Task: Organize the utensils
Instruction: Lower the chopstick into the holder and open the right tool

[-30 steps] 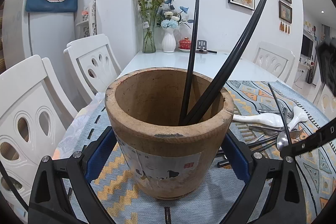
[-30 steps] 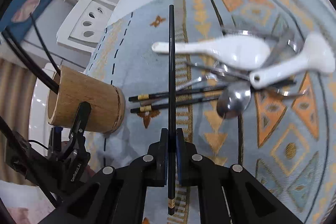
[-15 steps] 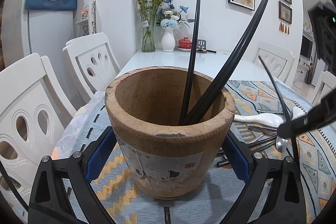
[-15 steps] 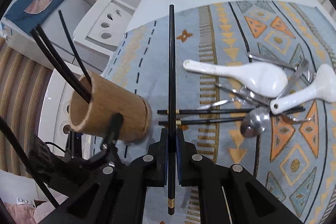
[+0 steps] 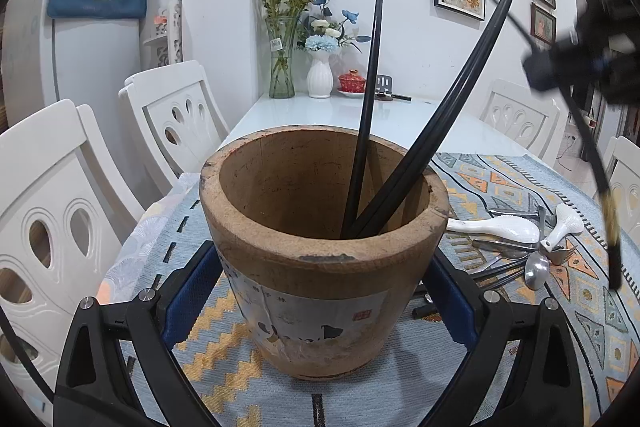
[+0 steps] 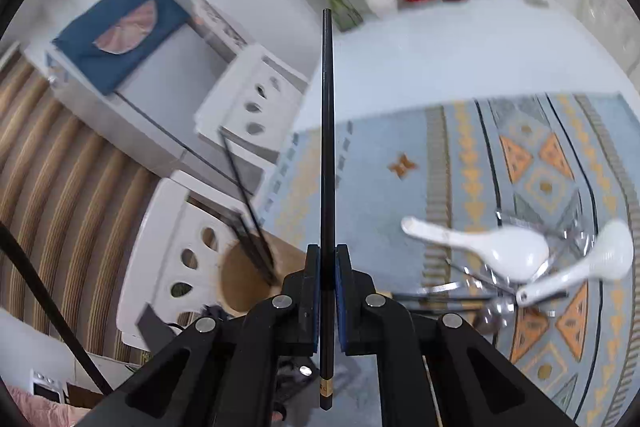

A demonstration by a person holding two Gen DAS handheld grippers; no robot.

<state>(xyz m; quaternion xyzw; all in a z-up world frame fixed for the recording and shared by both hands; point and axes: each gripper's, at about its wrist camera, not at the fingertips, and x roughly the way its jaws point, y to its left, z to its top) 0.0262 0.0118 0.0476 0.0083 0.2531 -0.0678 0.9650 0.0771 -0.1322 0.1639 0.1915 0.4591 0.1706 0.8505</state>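
A round wooden utensil holder [image 5: 320,267] stands on the patterned mat between the blue pads of my left gripper [image 5: 320,311], which is shut on its sides. Three black chopsticks [image 5: 362,131] lean inside it. My right gripper [image 6: 328,267] is shut on another black chopstick [image 6: 327,131], held high over the mat. In the left wrist view that gripper [image 5: 580,67] hangs at the upper right, and its chopstick [image 5: 596,171] slants down. From the right wrist view the holder [image 6: 240,279] lies below left. Two white ceramic spoons [image 6: 488,247] rest on a pile of metal cutlery [image 5: 536,267].
A blue and orange patterned mat [image 6: 540,155] covers this end of the white table [image 5: 320,111]. White chairs [image 5: 176,115] line the left side. A glass vase of flowers [image 5: 280,67], a white vase [image 5: 320,75] and a red lidded bowl [image 5: 352,81] stand at the far end.
My right gripper has risen from just above the cutlery pile with the chopstick in it and has tilted. The left gripper and the holder have stayed still.
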